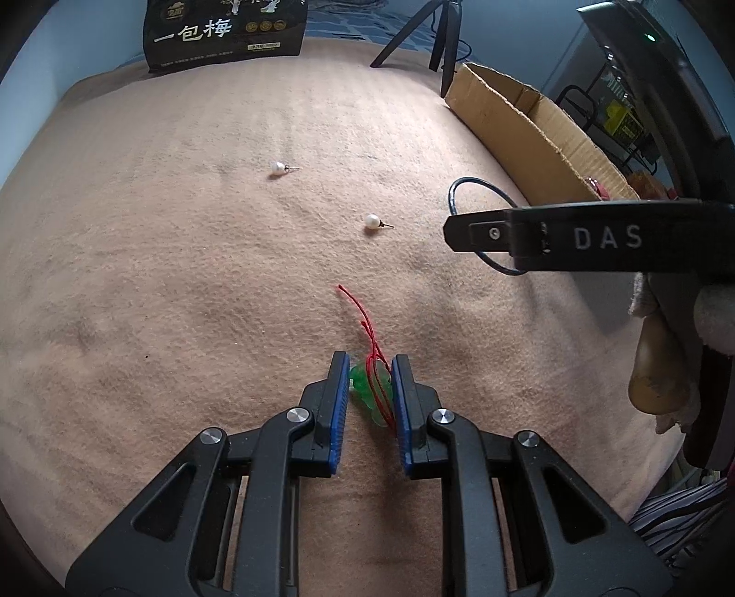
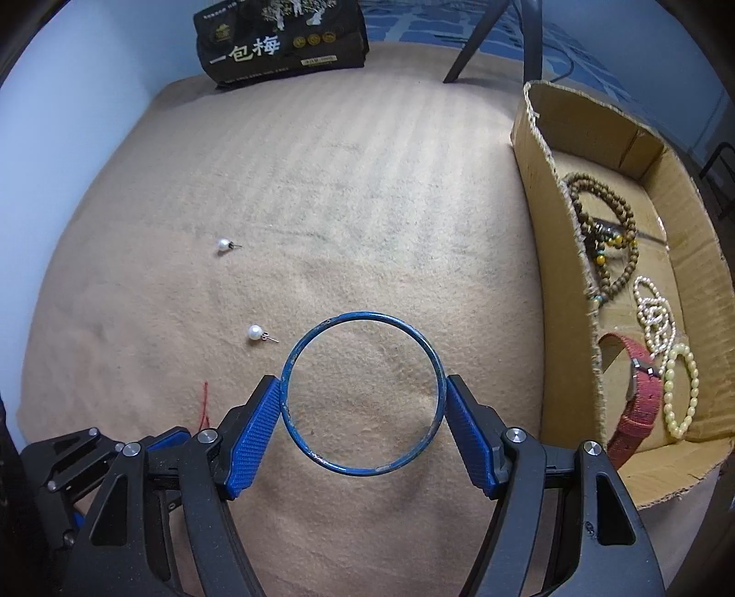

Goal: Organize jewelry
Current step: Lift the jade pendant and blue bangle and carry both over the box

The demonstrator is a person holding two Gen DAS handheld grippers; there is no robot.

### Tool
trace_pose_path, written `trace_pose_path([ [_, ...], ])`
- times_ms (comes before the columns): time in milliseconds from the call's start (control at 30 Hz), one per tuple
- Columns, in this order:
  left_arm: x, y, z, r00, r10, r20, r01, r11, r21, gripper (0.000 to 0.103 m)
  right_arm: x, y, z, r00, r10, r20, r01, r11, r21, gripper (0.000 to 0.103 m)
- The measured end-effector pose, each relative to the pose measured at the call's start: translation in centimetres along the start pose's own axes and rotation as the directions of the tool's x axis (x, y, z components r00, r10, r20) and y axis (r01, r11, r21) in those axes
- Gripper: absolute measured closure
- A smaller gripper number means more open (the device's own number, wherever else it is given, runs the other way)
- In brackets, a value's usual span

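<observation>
Right gripper [image 2: 363, 413] pinches the bangle [image 2: 363, 395] across its width, beside the box [image 2: 542, 193]. Left gripper [image 1: 370, 395] fingers straddle the pendant [image 1: 367, 390] on the blanket [image 1: 183, 275] — whether they're clamped, I cannot tell. Risk: the thin bangle twisting free, or the cord [image 1: 363, 317] snagging.

Home room: blanket-covered surface [image 2: 367, 183], snack bag [image 2: 282, 41], cardboard box [image 2: 542, 151], tripod [image 1: 436, 32].

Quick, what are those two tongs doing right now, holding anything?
Left tongs: closed on the green pendant with its red cord.
Right tongs: closed on the blue bangle, pads pressing its two sides.
</observation>
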State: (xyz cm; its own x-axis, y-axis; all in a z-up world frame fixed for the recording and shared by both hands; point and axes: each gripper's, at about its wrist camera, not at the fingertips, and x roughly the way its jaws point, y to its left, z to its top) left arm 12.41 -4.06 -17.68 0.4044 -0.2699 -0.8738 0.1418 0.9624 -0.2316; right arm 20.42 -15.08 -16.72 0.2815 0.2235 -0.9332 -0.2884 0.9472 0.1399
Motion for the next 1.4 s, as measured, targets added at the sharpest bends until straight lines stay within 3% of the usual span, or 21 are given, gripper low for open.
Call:
trace_pose_path([
  [267,-1.5,0.8,0.1,1.000,-0.023,0.018,0.024,0.999,-0.036,0.086,-1.4,0.3,0.1,0.999,0.024,0.041,-0.024,1.000,0.004,0.032],
  [767,-6.5,0.8,3.2,0.985,-0.087,0.149,0.100,0.992,-0.082,0.086,-7.5,-0.3,1.3,0.985,0.016,0.170,-0.014,1.000,-0.013,0.032],
  [1400,-7.5,-5.8,9.1,0.964,-0.152,0.220,0.149,0.988,0.029,0.086,-12.5,-8.4,1.7,0.959,-0.075,0.275,0.048,0.993,0.103,0.032],
])
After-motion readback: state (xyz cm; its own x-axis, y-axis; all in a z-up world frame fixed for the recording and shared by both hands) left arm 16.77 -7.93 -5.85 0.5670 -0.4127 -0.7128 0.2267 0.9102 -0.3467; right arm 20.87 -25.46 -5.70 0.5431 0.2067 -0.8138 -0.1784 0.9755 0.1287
